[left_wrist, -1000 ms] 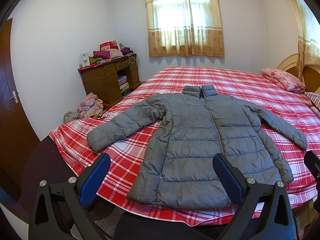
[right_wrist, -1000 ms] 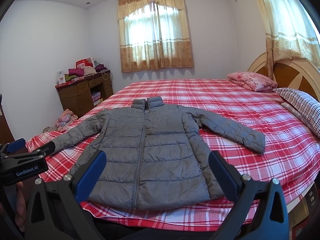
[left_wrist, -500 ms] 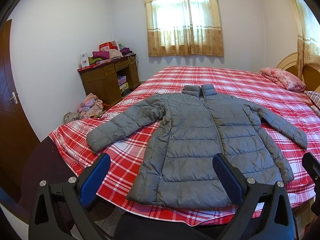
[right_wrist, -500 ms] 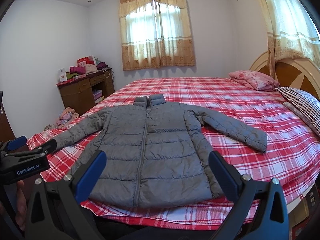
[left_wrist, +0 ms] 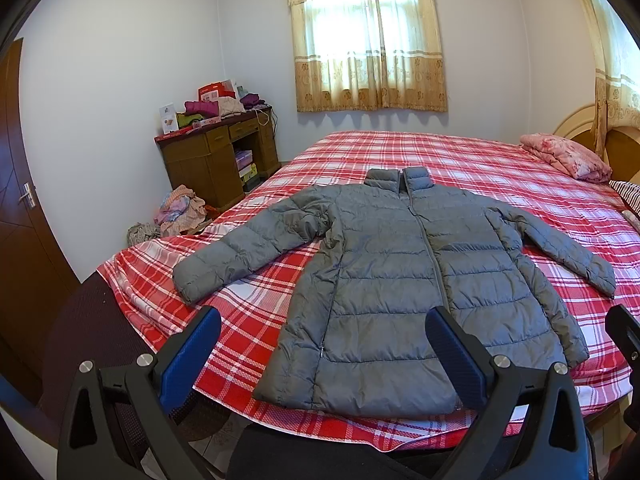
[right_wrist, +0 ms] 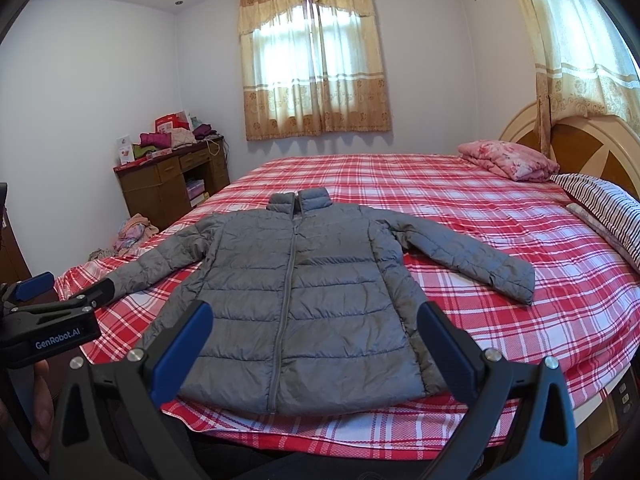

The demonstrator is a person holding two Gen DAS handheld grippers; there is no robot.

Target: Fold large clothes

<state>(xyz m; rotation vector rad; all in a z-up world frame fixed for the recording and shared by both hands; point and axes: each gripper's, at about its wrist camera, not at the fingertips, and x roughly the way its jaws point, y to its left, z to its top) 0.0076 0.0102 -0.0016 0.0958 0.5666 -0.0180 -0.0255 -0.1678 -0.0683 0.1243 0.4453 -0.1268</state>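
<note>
Your grey quilted puffer jacket [left_wrist: 408, 280] lies flat and face up on the red-and-white plaid bedspread [left_wrist: 500, 168], zipped, with its collar pointing away from you toward the window with cream and tan curtains [left_wrist: 368, 40]. Both sleeves are spread out to the sides of the jacket, and its hem sits near the bed's front edge.

Your left gripper [left_wrist: 322, 354] hovers in front of the jacket's hem, its blue-padded fingers [left_wrist: 192, 354] spread wide apart and holding nothing. Your right gripper [right_wrist: 310, 342] hovers the same way over the hem, fingers [right_wrist: 182, 346] well apart, touching no cloth. In the right wrist view, the left gripper [right_wrist: 64, 292] shows beside the jacket's left sleeve cuff.

Left of the jacket, past the bed's side, stands a brown wooden desk [left_wrist: 212, 160] piled with folded clothes and boxes, and a heap of pink and beige laundry [left_wrist: 180, 208] lies on the floor beside it. Right of the jacket, by the wooden headboard [right_wrist: 592, 152], rests a folded pink floral quilt [right_wrist: 508, 158], and beside it a black-and-white striped pillow [right_wrist: 604, 208]. A dark brown door [left_wrist: 24, 200] stands far left of the jacket.
</note>
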